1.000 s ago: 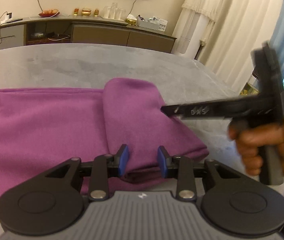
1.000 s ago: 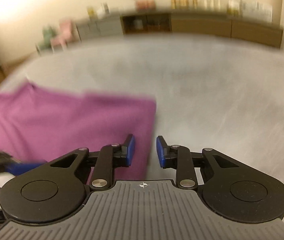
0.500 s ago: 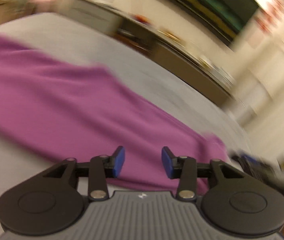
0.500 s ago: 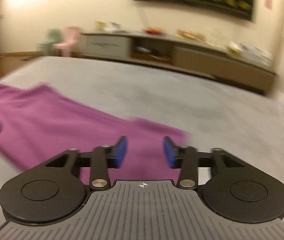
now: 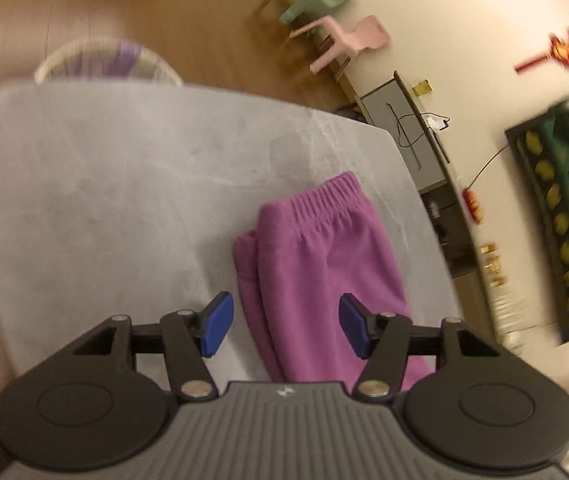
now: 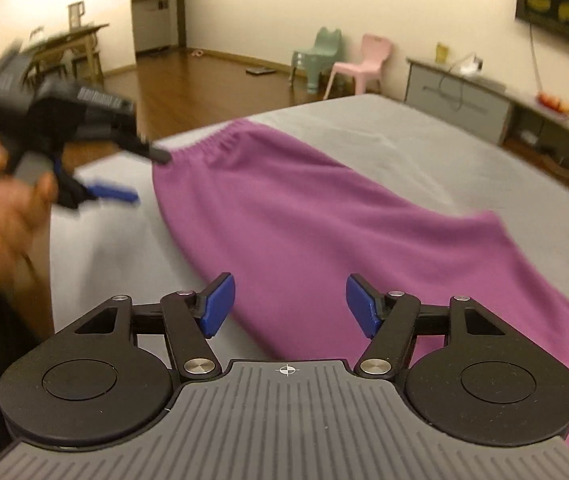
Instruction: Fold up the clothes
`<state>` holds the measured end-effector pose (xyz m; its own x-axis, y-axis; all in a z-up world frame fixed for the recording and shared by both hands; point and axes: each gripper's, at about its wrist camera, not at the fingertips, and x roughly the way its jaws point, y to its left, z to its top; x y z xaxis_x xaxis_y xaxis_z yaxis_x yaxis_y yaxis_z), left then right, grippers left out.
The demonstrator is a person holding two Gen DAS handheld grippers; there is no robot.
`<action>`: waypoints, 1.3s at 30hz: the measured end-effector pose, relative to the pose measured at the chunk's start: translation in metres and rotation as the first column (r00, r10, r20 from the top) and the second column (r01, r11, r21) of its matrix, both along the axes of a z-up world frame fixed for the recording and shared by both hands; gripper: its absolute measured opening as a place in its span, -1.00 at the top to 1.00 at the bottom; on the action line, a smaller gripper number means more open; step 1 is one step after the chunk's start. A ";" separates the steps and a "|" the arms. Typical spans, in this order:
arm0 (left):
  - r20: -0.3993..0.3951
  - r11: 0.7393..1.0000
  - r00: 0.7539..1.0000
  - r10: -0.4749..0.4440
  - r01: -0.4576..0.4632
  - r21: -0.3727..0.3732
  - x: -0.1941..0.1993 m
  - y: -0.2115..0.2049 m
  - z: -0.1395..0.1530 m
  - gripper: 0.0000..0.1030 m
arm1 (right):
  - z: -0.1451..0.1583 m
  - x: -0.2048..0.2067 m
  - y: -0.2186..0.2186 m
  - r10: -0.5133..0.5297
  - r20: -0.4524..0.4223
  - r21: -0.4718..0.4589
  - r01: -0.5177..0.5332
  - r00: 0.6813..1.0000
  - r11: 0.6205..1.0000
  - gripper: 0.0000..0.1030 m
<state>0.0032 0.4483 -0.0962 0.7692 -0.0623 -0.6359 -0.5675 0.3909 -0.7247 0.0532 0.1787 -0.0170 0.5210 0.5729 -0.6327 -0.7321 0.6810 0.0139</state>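
Purple trousers lie flat on the grey table, folded lengthwise, elastic waistband at the far end. My left gripper hovers open above the waist end with nothing between its blue pads. In the right wrist view the trousers stretch from the waistband at far left down to the lower right. My right gripper is open over the near edge of the cloth, holding nothing. The left gripper also shows there, blurred, held by a hand near the waistband.
A white round basket sits on the wooden floor past the table's far edge. A green chair and a pink chair stand by the wall, next to a low grey sideboard. Bare table lies beyond the trousers.
Both grippers have swung left along the trousers from the leg end toward the waistband. Their jaws have opened wider. The left gripper now looks at the waist end.
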 end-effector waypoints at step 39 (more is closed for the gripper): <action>0.112 0.999 0.994 -0.004 0.008 -0.031 -0.006 0.021 -0.026 0.22 | -0.028 0.123 0.208 0.024 -0.285 -0.164 -0.073 0.958 0.984 -0.42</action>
